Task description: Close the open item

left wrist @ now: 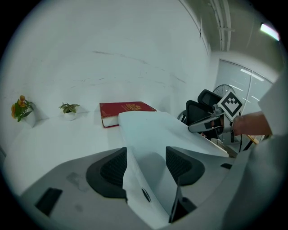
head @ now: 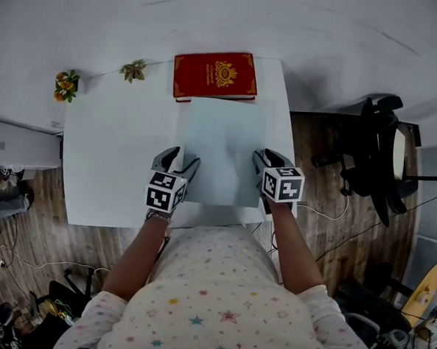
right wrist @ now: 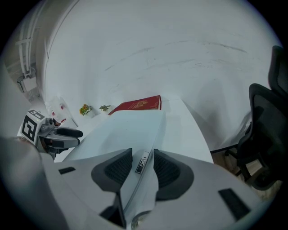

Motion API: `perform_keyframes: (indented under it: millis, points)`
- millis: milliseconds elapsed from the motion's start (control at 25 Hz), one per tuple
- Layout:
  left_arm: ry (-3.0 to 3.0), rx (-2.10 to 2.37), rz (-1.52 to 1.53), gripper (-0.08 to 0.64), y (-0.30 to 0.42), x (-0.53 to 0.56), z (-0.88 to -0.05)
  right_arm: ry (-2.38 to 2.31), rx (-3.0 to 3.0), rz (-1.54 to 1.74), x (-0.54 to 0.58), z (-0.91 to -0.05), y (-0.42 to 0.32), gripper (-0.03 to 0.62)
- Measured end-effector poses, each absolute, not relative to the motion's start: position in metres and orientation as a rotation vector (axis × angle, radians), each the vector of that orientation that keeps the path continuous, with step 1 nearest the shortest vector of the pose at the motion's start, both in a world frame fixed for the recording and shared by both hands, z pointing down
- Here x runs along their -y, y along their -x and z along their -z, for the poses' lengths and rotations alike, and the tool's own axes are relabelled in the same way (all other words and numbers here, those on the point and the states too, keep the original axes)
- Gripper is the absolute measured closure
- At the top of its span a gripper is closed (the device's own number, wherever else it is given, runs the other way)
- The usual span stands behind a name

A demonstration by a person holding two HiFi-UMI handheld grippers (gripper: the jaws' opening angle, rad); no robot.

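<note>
The laptop [head: 220, 152] has a smooth, matt shell, and the white bench [head: 109, 156] is smooth and matt too. The red book [head: 215, 75] has a smooth cover with gilt print; the floor [head: 47, 196] is wood

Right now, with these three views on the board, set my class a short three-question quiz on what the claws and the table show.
1. True or false: the left claw and the right claw both grip the pale laptop.
2. What lies on the table just beyond the laptop? A) a red book B) a mug C) a keyboard
3. Fill in: two small potted ___ stand at the table's far left side.

Key: 1 true. 2 A. 3 plants.
</note>
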State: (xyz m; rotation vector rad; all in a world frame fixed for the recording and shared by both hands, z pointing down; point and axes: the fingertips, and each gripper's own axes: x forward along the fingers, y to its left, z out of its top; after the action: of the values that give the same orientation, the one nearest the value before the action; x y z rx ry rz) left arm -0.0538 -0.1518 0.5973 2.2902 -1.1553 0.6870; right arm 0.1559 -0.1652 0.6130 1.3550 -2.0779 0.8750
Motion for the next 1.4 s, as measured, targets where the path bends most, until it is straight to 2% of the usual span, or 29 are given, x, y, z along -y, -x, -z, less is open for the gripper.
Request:
perform_keyframes:
  millis: [280,360,760,1040,1400]
  points:
    - [-2.305,1.201,-0.606,0.290,0.068,0.153,-0.575,-1.337,2.073,-0.827,0.165,-0.607,-0.157,0.448]
    - [-2.299,1.218,-0.585,0.290,0.072,0.154,-0.570,-1.340,2.067,-0.802,0.164,-0.604,-0.159,0.479]
    - [-2.320,1.271,-0.470,0.300,0.077,0.159,-0.543,-1.367,2.116,-0.748,0.164,-0.580,-0.166,0.503]
    - [-2.373,1.300,-0.381,0.425,0.078,0.166,-0.513,-1.394,2.200,-0.719,0.166,-0.549,-0.160,0.543]
    - [-2.478,1.287,-0.297,0.526,0.074,0.169,-0.476,-1.423,2.330,-0.667,0.167,-0.496,-0.146,0.585]
